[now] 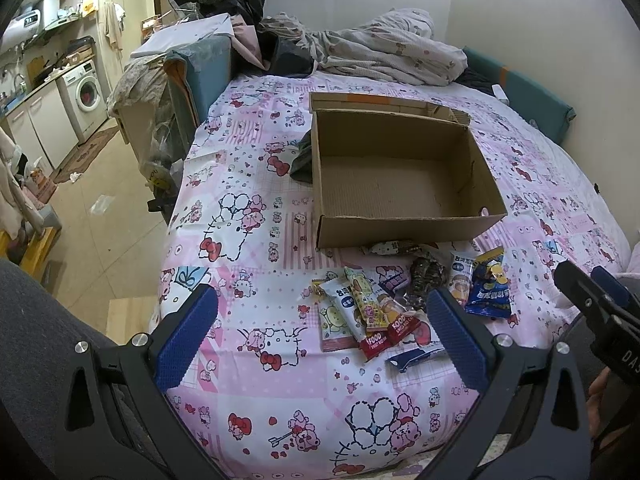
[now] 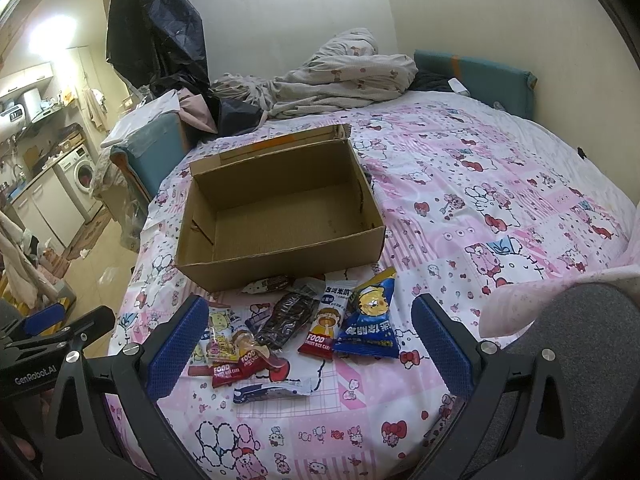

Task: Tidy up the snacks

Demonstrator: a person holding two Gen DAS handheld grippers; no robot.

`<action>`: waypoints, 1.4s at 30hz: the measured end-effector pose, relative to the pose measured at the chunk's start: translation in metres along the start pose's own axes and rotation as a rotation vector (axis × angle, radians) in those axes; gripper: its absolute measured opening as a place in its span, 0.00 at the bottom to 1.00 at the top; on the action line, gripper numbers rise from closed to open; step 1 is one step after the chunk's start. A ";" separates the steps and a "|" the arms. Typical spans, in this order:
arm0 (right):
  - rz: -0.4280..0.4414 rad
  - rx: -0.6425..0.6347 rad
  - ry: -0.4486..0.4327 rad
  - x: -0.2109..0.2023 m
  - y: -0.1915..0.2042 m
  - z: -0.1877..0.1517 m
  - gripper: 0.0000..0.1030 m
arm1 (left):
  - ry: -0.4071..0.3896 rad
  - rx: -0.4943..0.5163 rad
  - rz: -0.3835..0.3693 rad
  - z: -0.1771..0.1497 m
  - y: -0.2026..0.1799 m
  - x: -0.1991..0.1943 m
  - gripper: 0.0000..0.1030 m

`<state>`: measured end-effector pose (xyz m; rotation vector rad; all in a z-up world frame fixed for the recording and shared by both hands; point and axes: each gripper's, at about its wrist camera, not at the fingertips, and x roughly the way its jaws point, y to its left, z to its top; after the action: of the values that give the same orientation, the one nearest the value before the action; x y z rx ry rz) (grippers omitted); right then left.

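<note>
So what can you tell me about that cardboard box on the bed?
The cardboard box is a plain brown corrugated carton, rectangular and shallow, open at the top with nothing inside; its ribbed floor is bare. A flap at the far side is folded back and carries a strip of orange tape. The near edge looks roughly cut. It sits flat on the pink cartoon-print bedsheet, with a dark crumpled item against its left side. The snack packets lie just in front of it, one small wrapper close to its front wall.

Bare bedsheet [image 2: 460,208] lies open right of the cardboard box [image 2: 280,256]; snack packets [image 2: 304,328] crowd its near wall; bedding [image 2: 340,76] blocks far.
</note>
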<state>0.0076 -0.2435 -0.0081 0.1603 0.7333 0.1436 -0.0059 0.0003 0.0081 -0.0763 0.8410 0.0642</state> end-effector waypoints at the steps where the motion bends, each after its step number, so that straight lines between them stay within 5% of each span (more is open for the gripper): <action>1: 0.000 0.000 0.000 0.000 0.001 0.000 1.00 | 0.000 0.000 0.000 0.000 0.000 0.000 1.00; 16: 0.043 0.083 0.118 0.020 -0.019 0.020 1.00 | 0.032 -0.001 0.017 0.021 0.008 0.013 1.00; 24: 0.031 0.188 0.357 0.067 -0.060 0.051 1.00 | 0.164 -0.040 0.050 0.063 0.017 0.046 1.00; 30: 0.013 0.351 0.593 0.134 -0.108 0.043 0.97 | 0.247 -0.122 0.016 0.070 0.033 0.087 1.00; 33: -0.020 0.386 0.701 0.168 -0.114 0.026 0.85 | 0.277 -0.132 0.016 0.064 0.037 0.104 1.00; 38: -0.035 0.273 0.790 0.203 -0.091 0.006 0.64 | 0.339 -0.190 0.000 0.053 0.044 0.125 1.00; 40: -0.032 0.257 0.807 0.208 -0.088 0.001 0.34 | 0.341 -0.173 0.011 0.051 0.042 0.129 1.00; 42: -0.021 0.260 0.789 0.200 -0.086 0.005 0.30 | 0.352 -0.170 0.010 0.049 0.044 0.132 1.00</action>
<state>0.1644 -0.2909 -0.1517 0.3528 1.5408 0.0879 0.1141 0.0518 -0.0601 -0.2484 1.1872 0.1339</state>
